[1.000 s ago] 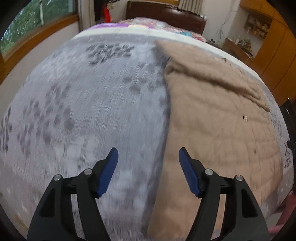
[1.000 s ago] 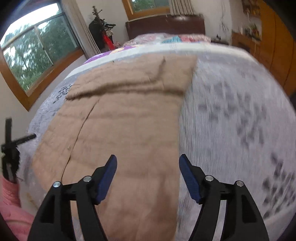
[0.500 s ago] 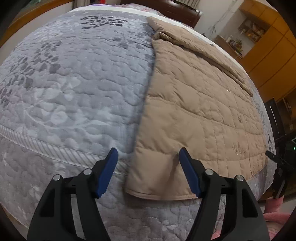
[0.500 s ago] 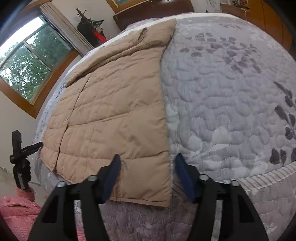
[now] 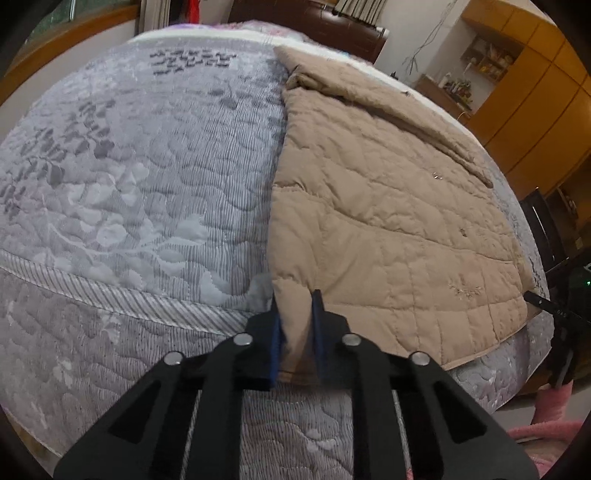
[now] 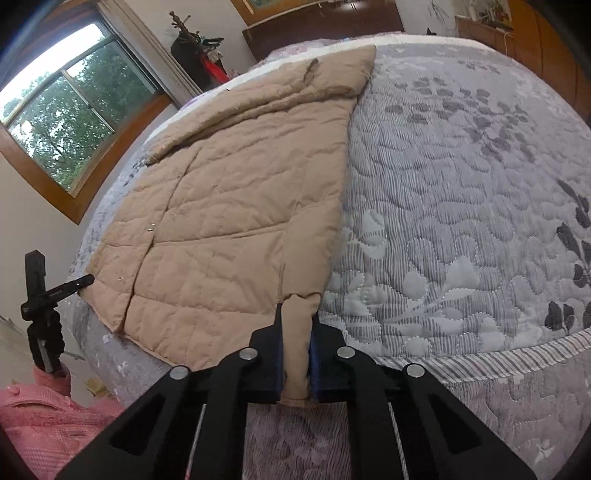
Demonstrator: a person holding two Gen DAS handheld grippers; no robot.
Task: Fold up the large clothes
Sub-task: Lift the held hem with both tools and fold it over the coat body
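A tan quilted coat (image 5: 384,206) lies flat on a grey patterned bedspread (image 5: 140,206). My left gripper (image 5: 295,325) is shut on the coat's near left hem corner at the bed's front edge. In the right wrist view the same coat (image 6: 236,206) stretches away towards the headboard, and my right gripper (image 6: 295,343) is shut on its near right hem corner, with a fold of tan fabric pinched between the blue pads (image 6: 277,354).
The bedspread (image 6: 461,221) extends right of the coat. A dark headboard (image 5: 332,26) stands at the far end. Wooden wardrobes (image 5: 535,92) are at the right, a window (image 6: 62,122) at the left. A black tripod (image 6: 44,306) and pink cloth (image 6: 40,417) lie beside the bed.
Both grippers moved down to the coat's near hem and closed from open onto its two corners.
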